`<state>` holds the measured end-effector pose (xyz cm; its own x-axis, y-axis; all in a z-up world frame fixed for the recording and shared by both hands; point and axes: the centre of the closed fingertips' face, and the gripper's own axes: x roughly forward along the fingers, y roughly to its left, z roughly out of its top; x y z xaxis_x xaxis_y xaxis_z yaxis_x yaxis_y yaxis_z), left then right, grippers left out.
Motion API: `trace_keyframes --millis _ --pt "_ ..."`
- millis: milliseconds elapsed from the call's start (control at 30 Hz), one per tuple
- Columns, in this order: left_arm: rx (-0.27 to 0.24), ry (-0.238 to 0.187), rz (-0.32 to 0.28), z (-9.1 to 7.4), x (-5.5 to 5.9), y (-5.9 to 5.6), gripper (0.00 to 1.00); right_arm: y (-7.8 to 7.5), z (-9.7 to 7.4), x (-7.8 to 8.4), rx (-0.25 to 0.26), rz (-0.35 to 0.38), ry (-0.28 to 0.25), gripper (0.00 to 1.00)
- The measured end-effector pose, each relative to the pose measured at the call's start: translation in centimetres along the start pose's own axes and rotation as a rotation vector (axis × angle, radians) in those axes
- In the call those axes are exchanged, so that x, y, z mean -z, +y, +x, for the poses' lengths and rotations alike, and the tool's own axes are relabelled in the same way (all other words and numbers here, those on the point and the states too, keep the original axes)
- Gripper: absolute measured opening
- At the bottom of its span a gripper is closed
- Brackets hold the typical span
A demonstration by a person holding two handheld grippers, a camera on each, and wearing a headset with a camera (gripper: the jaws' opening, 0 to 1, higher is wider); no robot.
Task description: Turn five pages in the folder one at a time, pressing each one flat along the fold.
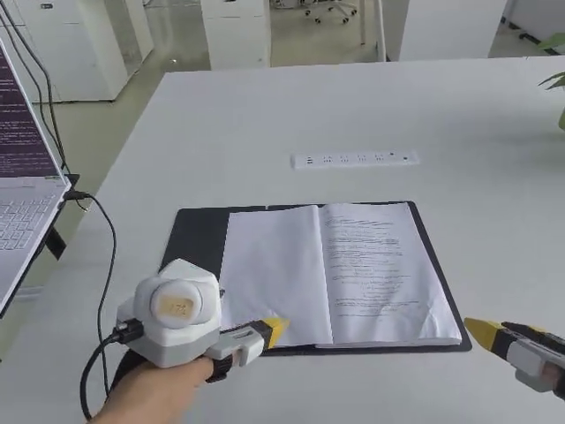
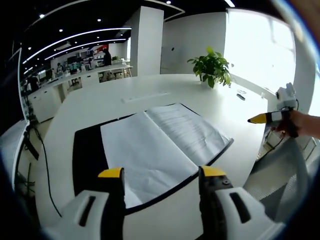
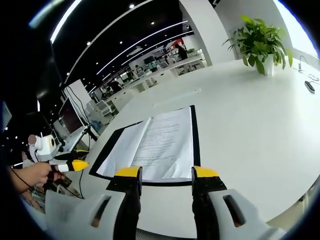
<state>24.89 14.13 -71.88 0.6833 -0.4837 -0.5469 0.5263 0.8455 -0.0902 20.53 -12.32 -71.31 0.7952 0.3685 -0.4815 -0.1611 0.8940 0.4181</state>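
The left gripper (image 1: 272,330) hovers at the near edge of the folder (image 1: 196,237), jaws apart and empty, with its tips at the bottom of the left page (image 1: 274,265). Contact with the paper cannot be confirmed. This position suits pressing that page flat toward the fold (image 1: 323,274). The right gripper (image 1: 484,331), jaws likewise apart and holding nothing, sits just off the near right corner, clear of the right page (image 1: 375,265), probably placed to lift that corner next. The folder lies open on the table (image 1: 265,115), this side of a power strip (image 1: 355,159).
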Motion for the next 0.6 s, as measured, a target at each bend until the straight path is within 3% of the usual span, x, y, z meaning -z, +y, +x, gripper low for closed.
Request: trace_keyframes --millis 267,433,533,600 --pt "0.056 0.017 0.031 3.5 -0.4 -3.3 0.57 0.0 0.7 0.4 -0.016 -0.016 0.021 0.38" --pt "0.1 -0.025 0.051 6.0 -1.1 -5.6 0.52 -0.2 1.2 0.6 -0.023 -0.015 0.032 0.37" --pt "0.126 -0.029 0.044 7.6 -1.2 -6.8 0.52 -0.8 1.8 0.9 -0.026 -0.017 0.044 0.37" --pt "0.151 -0.022 0.064 9.0 -1.0 -8.3 0.52 -0.8 2.0 1.1 -0.03 -0.018 0.05 0.37"
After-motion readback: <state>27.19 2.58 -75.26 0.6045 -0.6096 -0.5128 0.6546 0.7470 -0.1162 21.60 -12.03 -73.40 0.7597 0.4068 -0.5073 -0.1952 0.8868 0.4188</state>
